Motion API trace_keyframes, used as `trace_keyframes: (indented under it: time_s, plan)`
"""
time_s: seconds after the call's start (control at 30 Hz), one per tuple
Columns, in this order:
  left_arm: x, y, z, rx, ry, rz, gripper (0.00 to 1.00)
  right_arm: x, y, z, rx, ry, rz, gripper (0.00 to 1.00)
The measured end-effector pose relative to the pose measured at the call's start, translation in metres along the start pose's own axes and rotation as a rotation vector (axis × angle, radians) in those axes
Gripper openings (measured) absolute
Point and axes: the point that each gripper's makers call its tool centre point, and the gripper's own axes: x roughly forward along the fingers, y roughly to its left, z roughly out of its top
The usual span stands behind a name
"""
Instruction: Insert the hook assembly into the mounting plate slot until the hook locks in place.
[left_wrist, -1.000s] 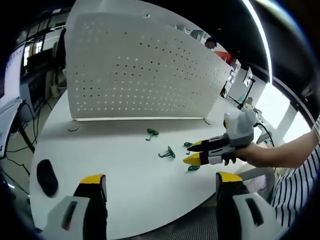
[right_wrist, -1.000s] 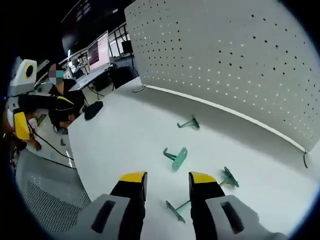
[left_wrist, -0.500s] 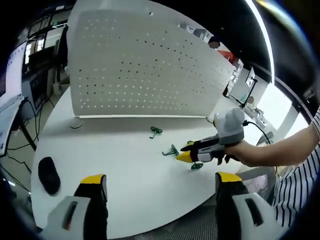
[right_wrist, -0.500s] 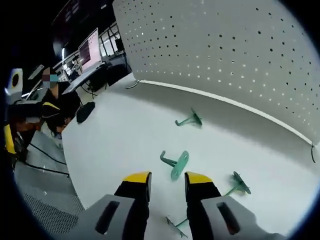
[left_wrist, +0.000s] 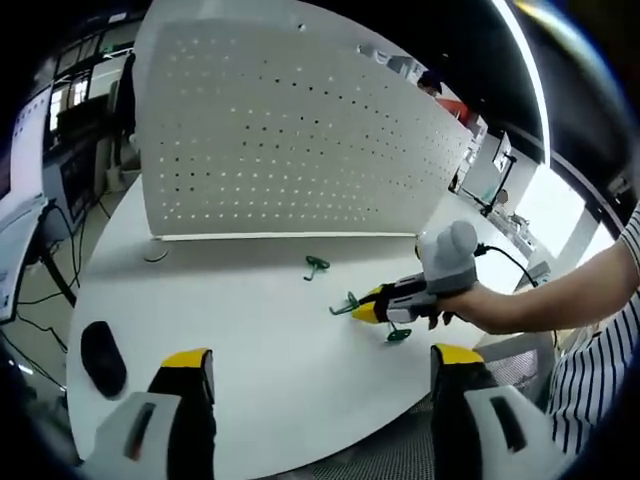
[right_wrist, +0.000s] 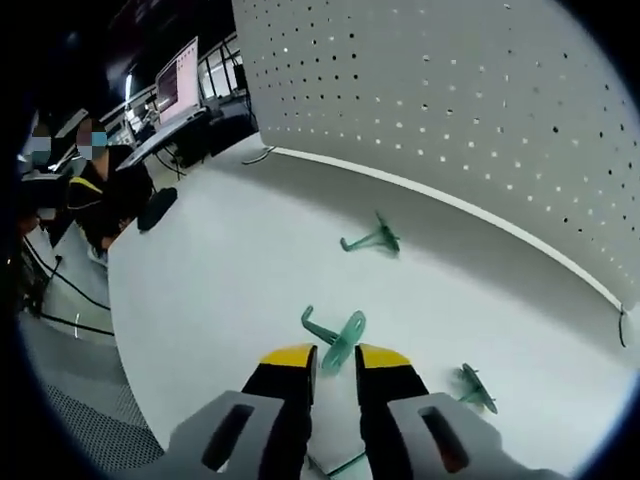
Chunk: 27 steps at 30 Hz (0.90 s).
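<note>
The white pegboard mounting plate (left_wrist: 290, 130) (right_wrist: 450, 100) stands upright at the back of the white table (left_wrist: 250, 330) (right_wrist: 220, 270). Three green hooks lie in front of it. The middle hook (right_wrist: 338, 338) (left_wrist: 346, 303) has its round base plate between the tips of my right gripper (right_wrist: 336, 358) (left_wrist: 366, 310), whose jaws are drawn close onto it while it rests on the table. Another hook (right_wrist: 372, 238) (left_wrist: 317, 265) lies nearer the board, and a third (right_wrist: 472, 385) (left_wrist: 398, 335) lies to the right. My left gripper (left_wrist: 320, 365) hangs wide open over the table's near edge, holding nothing.
A black mouse (left_wrist: 103, 358) (right_wrist: 158, 208) sits at the table's left end. Short cable ends (right_wrist: 262, 155) lie by the board's foot. A hand and striped sleeve (left_wrist: 590, 350) hold the right gripper. A seated person (right_wrist: 100, 195) and monitors are beyond the table.
My right gripper has moved forward from the near hook to the middle hook, and its jaws have narrowed around the base plate. The left gripper has stayed open and nearly still.
</note>
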Motion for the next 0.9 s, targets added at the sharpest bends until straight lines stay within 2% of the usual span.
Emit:
trace_keyframes:
  time_s: [0.33,0.57,0.67,0.9]
  plan:
    - [0.001,0.000,0.000,-0.009,-0.001,-0.001,0.92,0.001,-0.004,-0.003,0.011,0.012,-0.013,0.04]
    - [0.003,0.000,0.002,-0.004,-0.001,-0.001,0.92,0.001,-0.002,-0.003,-0.025,0.014,-0.025,0.01]
    - [0.003,-0.001,0.003,-0.004,-0.002,0.000,0.92,0.000,-0.002,0.001,-0.001,0.001,-0.024,0.01]
    - [0.005,-0.004,0.004,-0.001,-0.003,-0.004,0.92,-0.005,0.000,0.011,-0.014,-0.027,-0.031,0.01]
